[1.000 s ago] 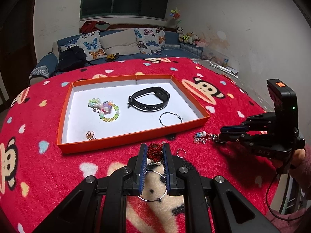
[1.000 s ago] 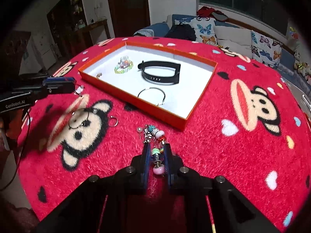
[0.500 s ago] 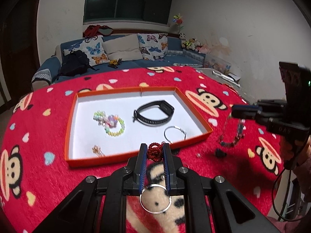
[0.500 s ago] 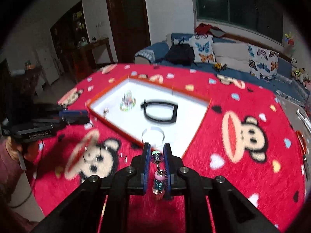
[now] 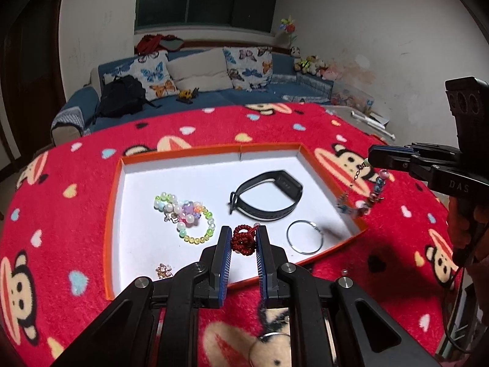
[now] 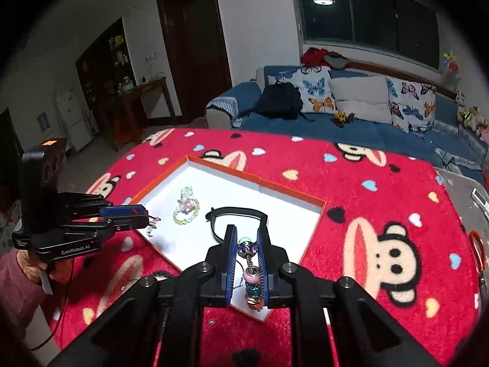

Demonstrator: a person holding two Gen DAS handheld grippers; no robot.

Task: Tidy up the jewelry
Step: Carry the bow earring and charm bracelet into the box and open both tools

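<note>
An orange-rimmed white tray point(image 5: 113, 214) lies on the red monkey-print cloth. Inside it are a pastel bead bracelet point(image 5: 186, 217), a black smart band point(image 5: 266, 197), a silver hoop point(image 5: 304, 237) and a small flower charm point(image 5: 164, 270). Over the tray's near edge, my left gripper point(image 5: 243, 229) is shut on a red knotted cord ornament point(image 5: 243, 243), and a metal ring point(image 5: 269, 348) hangs under it. My right gripper point(image 6: 247, 229) is shut on a bead charm bracelet point(image 6: 252, 269). In the left wrist view that bracelet point(image 5: 363, 198) dangles above the tray's right corner.
A tiny ring point(image 5: 344, 272) lies on the cloth point(image 5: 61, 244) near the tray's front right. An orange-handled object point(image 6: 476, 250) sits at the table's right edge. Beyond the table stands a blue sofa point(image 5: 214, 98) with a black backpack point(image 5: 122, 94).
The right gripper lifted the charm bracelet off the cloth and carried it toward the tray's right corner. The left gripper moved forward with the red ornament, from the cloth to the tray's near edge.
</note>
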